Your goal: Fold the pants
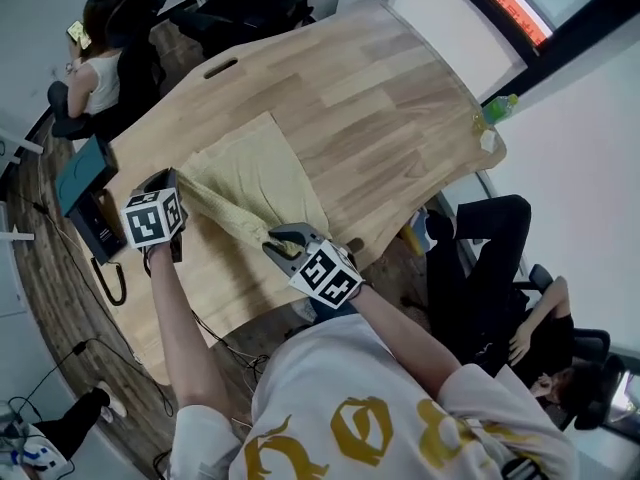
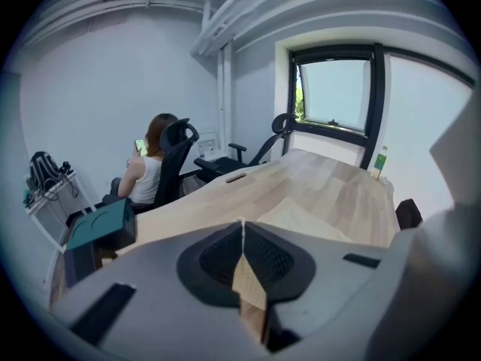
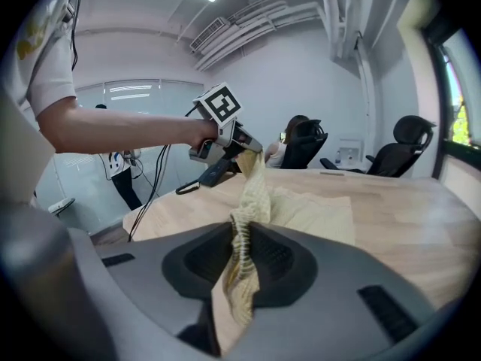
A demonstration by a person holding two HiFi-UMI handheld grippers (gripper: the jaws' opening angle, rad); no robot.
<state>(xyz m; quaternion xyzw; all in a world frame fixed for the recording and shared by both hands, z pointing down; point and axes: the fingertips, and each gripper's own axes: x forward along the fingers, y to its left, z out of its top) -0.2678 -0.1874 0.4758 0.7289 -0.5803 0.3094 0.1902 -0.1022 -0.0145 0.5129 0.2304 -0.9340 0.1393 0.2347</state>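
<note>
While both pairs of fingers are closed on cloth, the right gripper [image 3: 242, 241] pinches a bunched edge of the yellow pants [image 1: 258, 168], and the left gripper [image 1: 175, 180] clamps the other end of that same edge. This edge is lifted and stretched between them, and the rest of the pants lies flat on the wooden desk [image 1: 390, 98]. Both forearms reach forward from the person, with the grippers pointing down at a slant.
</note>
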